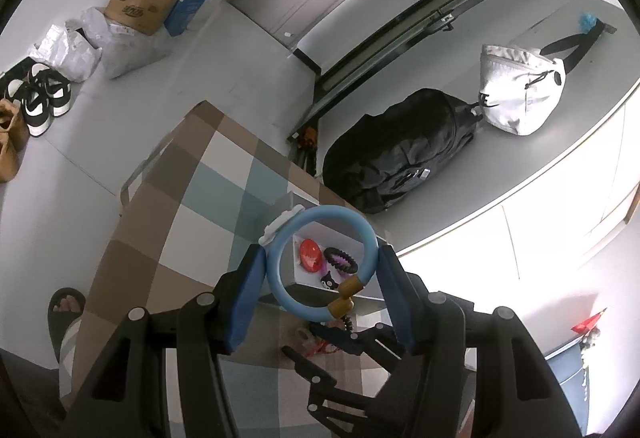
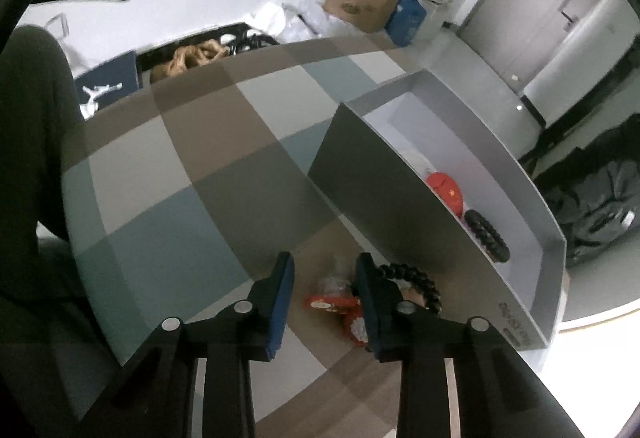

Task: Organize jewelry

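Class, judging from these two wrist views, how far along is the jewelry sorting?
Done: a red round piece and a dark braided bracelet lie in the grey box. In hand: the left gripper holds a blue bangle above it. Left: a black beaded bracelet and red trinkets on the table by the open right gripper.

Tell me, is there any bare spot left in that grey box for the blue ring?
Yes. The far half of the shallow grey cardboard box, beyond the red round ornament, shows bare white floor. The near end is crowded: the ornament and the black braided bracelet lie close together. The light-blue bangle, held in the left gripper, hangs above that crowded end.
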`<state>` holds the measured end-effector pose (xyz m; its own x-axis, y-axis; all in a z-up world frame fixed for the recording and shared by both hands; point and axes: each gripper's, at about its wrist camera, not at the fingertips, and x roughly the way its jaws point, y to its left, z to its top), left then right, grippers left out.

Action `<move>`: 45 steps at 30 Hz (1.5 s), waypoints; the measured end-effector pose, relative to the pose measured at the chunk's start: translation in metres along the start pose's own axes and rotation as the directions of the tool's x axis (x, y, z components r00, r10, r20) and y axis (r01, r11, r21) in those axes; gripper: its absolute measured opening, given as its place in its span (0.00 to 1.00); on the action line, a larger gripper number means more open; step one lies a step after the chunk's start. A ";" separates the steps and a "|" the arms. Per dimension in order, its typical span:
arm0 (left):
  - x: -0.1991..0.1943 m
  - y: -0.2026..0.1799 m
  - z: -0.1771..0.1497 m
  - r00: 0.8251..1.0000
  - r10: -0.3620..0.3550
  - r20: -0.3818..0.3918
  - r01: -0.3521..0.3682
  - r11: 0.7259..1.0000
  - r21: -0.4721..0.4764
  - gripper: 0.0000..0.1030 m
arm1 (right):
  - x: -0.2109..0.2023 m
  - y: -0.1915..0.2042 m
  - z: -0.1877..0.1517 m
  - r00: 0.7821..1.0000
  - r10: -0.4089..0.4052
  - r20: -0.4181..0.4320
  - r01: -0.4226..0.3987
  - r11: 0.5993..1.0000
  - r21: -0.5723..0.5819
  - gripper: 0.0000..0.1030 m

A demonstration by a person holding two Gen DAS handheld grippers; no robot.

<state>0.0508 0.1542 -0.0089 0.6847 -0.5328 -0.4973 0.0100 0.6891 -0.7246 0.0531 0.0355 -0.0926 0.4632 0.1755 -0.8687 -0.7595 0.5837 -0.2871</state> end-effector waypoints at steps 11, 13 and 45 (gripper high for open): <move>0.001 0.003 0.002 1.000 0.006 -0.013 -0.006 1.000 -0.001 0.50 | -0.014 -0.018 0.001 0.997 0.061 0.037 -0.065 0.992 0.110 0.05; 0.002 0.002 0.001 1.000 0.009 -0.019 -0.009 1.000 0.002 0.50 | -0.016 -0.024 0.000 0.995 0.087 0.056 -0.094 0.983 0.155 0.05; 0.061 -0.060 0.002 0.987 0.144 -0.073 -0.124 0.965 0.232 0.50 | -0.071 -0.157 -0.031 0.892 0.158 0.424 -0.382 0.765 0.519 0.05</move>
<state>0.0931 0.0815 0.0047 0.6241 -0.4623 -0.6299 0.0943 0.8449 -0.5266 0.1255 -0.0927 0.0018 0.4870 0.5845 -0.6490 -0.5211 0.7908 0.3212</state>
